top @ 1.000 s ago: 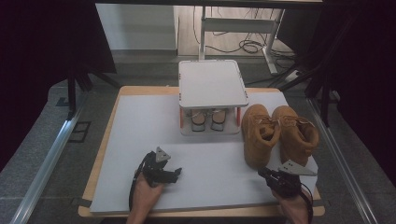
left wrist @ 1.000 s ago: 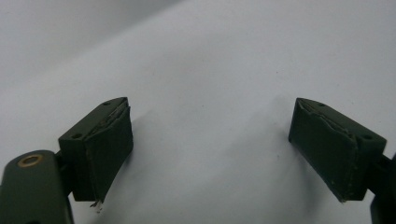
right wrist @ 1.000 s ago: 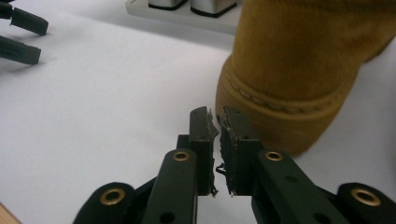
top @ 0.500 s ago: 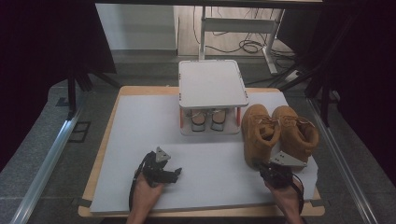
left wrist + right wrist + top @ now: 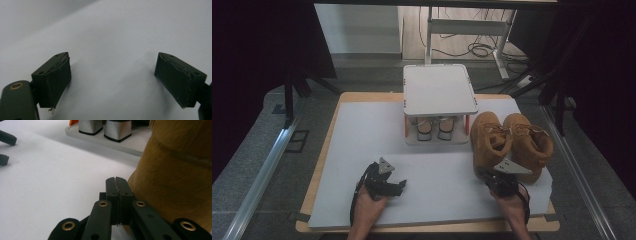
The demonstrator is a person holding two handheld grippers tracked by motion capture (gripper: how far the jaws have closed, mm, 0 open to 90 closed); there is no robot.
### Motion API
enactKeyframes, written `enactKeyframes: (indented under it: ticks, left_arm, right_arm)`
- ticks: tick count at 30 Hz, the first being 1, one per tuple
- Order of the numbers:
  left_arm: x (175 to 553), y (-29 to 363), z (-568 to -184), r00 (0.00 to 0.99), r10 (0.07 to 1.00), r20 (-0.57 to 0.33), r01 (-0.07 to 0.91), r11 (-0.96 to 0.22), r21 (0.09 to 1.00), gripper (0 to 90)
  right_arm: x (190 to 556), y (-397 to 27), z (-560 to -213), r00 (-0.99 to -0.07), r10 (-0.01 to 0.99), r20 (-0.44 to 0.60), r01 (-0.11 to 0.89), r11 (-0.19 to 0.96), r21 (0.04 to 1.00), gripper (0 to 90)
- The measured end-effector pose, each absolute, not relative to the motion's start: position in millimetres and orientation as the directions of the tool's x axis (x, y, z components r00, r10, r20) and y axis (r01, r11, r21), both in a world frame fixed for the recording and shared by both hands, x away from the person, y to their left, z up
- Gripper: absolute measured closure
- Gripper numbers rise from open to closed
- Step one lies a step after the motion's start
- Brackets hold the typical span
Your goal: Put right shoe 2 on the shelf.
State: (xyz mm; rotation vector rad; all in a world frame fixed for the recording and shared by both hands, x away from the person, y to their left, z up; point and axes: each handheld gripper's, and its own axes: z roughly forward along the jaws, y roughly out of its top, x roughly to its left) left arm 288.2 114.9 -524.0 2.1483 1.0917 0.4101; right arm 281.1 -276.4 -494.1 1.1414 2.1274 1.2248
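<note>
A pair of tan suede ankle boots (image 5: 511,142) stands on the white worktop (image 5: 362,140) at its right side, just beside the small white rack (image 5: 439,92) with grey shoes on its lower shelf. The boots are soft and matte, with padded collars and laces. The right hand-held gripper (image 5: 116,182) has its jaws pressed together on nothing, right beside the heel of the nearer boot (image 5: 175,177). The left hand-held gripper (image 5: 112,80) rests on the bare worktop, jaws spread wide.

Your grippers (image 5: 399,186) black, boots (image 5: 512,142) tan suede, mat (image 5: 362,140) white, rack (image 5: 439,90) white with orange posts, small shoes (image 5: 436,128) grey-white.
</note>
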Motion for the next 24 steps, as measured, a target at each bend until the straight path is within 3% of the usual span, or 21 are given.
enactKeyframes:
  ticks: [24]
  left_arm:
    - [288.1,114.8,-524.0,0.598,0.801,-0.026,0.586,-0.414,0.697,13.5]
  right_arm:
    - [277.7,-278.9,-503.3,-0.565,0.824,-0.046,0.431,0.342,0.835,90.0]
